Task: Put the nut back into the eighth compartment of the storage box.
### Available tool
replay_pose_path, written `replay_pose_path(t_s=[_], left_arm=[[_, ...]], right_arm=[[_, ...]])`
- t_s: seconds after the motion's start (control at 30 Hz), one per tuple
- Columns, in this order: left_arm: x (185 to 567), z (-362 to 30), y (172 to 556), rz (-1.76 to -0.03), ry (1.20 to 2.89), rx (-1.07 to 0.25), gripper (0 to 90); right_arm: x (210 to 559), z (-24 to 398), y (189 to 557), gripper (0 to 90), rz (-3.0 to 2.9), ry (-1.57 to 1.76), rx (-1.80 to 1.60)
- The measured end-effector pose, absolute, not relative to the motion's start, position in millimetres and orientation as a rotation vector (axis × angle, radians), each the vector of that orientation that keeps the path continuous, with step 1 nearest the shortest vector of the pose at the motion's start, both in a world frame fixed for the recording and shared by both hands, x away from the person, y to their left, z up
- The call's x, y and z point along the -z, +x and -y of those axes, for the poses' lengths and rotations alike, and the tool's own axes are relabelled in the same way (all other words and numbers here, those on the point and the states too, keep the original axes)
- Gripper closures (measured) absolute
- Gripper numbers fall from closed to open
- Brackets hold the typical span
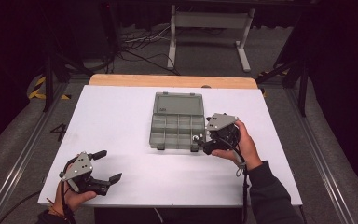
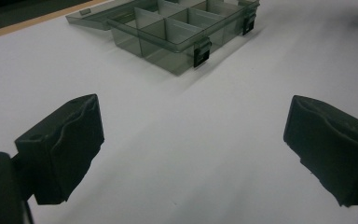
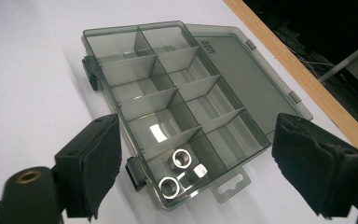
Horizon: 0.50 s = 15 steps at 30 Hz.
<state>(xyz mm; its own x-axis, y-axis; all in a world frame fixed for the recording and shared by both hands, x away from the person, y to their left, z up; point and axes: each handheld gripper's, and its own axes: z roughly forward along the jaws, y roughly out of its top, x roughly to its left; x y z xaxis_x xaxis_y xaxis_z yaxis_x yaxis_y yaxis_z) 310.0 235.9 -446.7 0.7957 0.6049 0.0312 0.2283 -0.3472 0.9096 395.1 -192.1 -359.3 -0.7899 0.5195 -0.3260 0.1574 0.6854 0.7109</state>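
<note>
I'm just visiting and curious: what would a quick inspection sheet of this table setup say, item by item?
Surface: white table, wooden far edge.
Job's things: grey compartment box, lid open flat; metal nuts in one corner compartment.
Clutter: nothing seen.
Grippers: left hand-held gripper open over bare table; right hand-held gripper open just above the nuts, holding nothing.
Cables: a cable trails from the right gripper; floor wires beyond the table.
Surroundings: dark room, white frame legs, floor rails.

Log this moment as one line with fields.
left gripper: open, empty, over table | right gripper: open, above organizer box | nuts: in near corner compartment | lid: open flat
</note>
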Motion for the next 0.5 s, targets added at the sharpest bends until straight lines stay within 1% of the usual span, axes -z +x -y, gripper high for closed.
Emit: replay_pose_path(t_s=[0.5], left_arm=[[446.8,-236.7,310.0,-0.634,1.922,-0.441,5.4]], right_arm=[[366.3,208.0,381.8,11.4,-2.325,0.533,-0.984]])
